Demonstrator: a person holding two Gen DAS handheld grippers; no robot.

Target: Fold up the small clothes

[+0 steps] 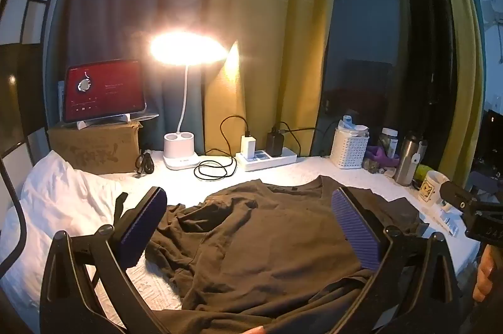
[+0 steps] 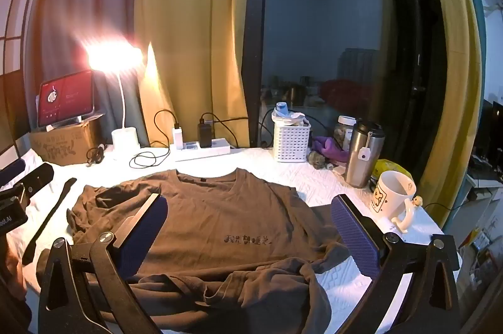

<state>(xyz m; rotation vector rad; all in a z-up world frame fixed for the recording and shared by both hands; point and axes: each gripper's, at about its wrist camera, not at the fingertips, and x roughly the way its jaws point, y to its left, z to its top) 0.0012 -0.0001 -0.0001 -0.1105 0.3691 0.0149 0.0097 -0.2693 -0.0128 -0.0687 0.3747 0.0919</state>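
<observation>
Your brown T-shirt lies face up on the white quilted table cover, neckline towards the lamp, its hem and one sleeve rumpled; no fold looks made, so all folding remains. Your left gripper and right gripper hover above it, jaws wide, holding nothing.

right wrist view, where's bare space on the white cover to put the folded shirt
One free strip lies between the brown t-shirt collar and the power strip, bordered by the cable coil. Another lies right of the hem, below the mug. The far right corner is crowded: white basket, steel tumbler, mug.
</observation>
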